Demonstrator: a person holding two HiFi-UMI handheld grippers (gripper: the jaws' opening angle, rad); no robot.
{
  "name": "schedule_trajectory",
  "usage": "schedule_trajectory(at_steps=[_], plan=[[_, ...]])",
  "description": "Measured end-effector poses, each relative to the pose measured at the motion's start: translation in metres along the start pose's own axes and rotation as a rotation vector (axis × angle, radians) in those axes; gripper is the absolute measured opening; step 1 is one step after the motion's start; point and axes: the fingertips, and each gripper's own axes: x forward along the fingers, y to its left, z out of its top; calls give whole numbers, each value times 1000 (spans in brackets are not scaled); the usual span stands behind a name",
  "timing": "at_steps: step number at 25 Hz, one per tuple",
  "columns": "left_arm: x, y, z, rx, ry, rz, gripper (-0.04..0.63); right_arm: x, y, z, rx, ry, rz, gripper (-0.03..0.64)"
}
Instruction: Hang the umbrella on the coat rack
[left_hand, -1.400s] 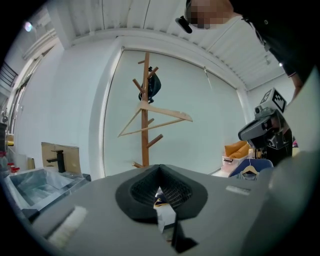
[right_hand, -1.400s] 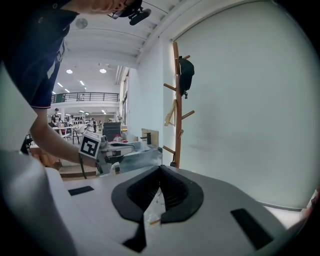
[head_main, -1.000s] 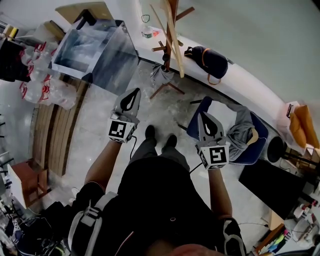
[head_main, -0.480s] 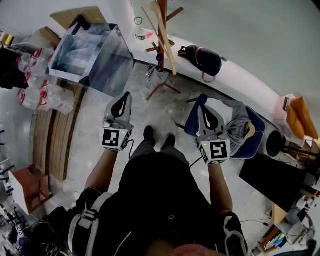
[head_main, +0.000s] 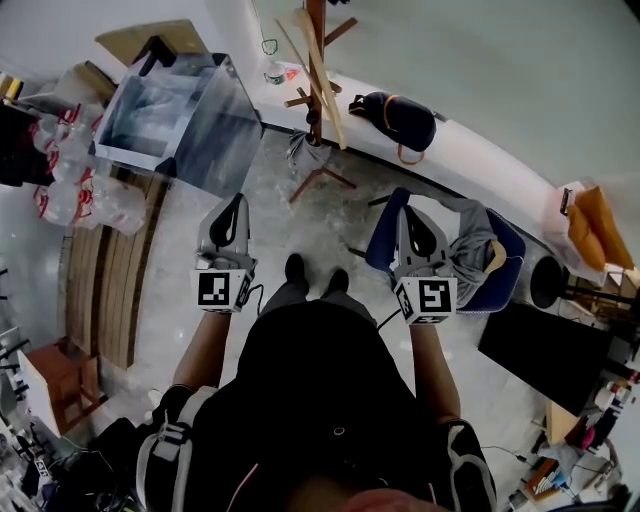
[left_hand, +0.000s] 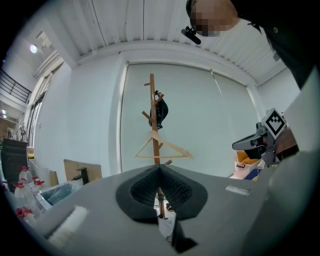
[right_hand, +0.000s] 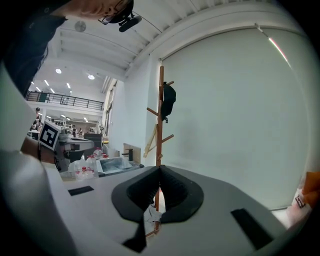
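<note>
The wooden coat rack (head_main: 314, 70) stands at the far wall with a wooden hanger (left_hand: 162, 147) on it and a dark item (left_hand: 160, 112) hung near its top. A grey folded bundle, probably the umbrella (head_main: 303, 152), rests at the rack's foot; between the jaws it shows pale (left_hand: 165, 222). My left gripper (head_main: 236, 200) is shut and empty, held level and pointing at the rack from well short of it. My right gripper (head_main: 404, 207) is also shut and empty, beside the left (left_hand: 250, 144) and aimed at the same pole (right_hand: 160, 125). Neither touches anything.
A clear box-like table (head_main: 185, 105) stands at the left, with packs of water bottles (head_main: 75, 170) beside it. On the white ledge lies a black backpack (head_main: 400, 115). A blue chair with a grey garment (head_main: 480, 260) is right by the right gripper, a black stool (head_main: 548, 285) beyond.
Both grippers have risen and now point more level, and they sit a little nearer the person in the head view. Both stayed shut. The rack has slid up the frame.
</note>
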Motion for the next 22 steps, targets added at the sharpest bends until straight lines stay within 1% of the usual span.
schedule_trajectory(at_steps=[3,6,9,14,20,22], plan=[[-3,0,4,7,-1,13,-2,-4,-1,0,-21,-2,-26,3],[-4,-3,3,21,-2,12,-2,-7,0,-1,-30,2,-31,3],[-5,-2,-5,29,26,10,-2,-7,-1,-3,-31,14,-36,3],[-6,-4,-3,16,37,9,-2,-10,0,-6,-49,37,-46,2],[-4,-3,3,-1,2,19,-2,-8,4,-8,-59,47,-36,2],[-5,-3,-1,7,12,13,-2,-9,4,-8,-62,48,-34,2]])
